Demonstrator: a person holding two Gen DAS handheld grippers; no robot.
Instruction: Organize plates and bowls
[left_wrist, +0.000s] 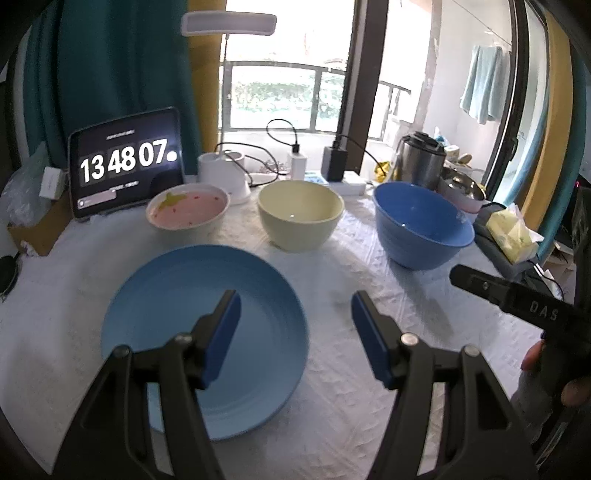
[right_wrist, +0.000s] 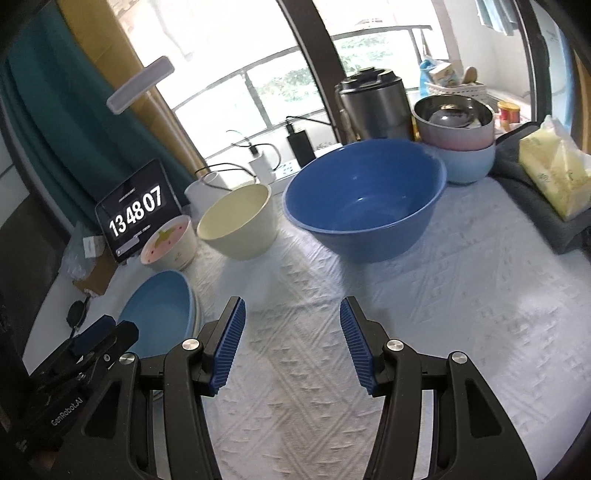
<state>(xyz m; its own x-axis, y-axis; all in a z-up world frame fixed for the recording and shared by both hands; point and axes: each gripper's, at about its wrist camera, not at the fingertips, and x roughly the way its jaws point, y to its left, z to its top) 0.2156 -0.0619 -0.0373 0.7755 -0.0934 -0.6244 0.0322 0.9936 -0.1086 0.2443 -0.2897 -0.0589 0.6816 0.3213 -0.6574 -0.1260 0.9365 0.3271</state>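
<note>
A light blue plate (left_wrist: 177, 317) lies on the white tablecloth, near left; it also shows in the right wrist view (right_wrist: 159, 314). Behind it stand a pink strawberry bowl (left_wrist: 186, 210), a cream bowl (left_wrist: 301, 214) and a large blue bowl (left_wrist: 421, 225); the same bowls show in the right wrist view: pink (right_wrist: 170, 245), cream (right_wrist: 238, 221), blue (right_wrist: 364, 199). My left gripper (left_wrist: 295, 328) is open, hovering over the plate's right rim. My right gripper (right_wrist: 291, 339) is open and empty above bare cloth in front of the blue bowl.
A tablet clock (left_wrist: 125, 164), lamp base (left_wrist: 225, 173), chargers and cables stand along the back edge. A steel kettle (right_wrist: 373, 103), stacked bowls with a steel one on top (right_wrist: 458, 144) and a tissue pack (right_wrist: 554, 173) crowd the right side.
</note>
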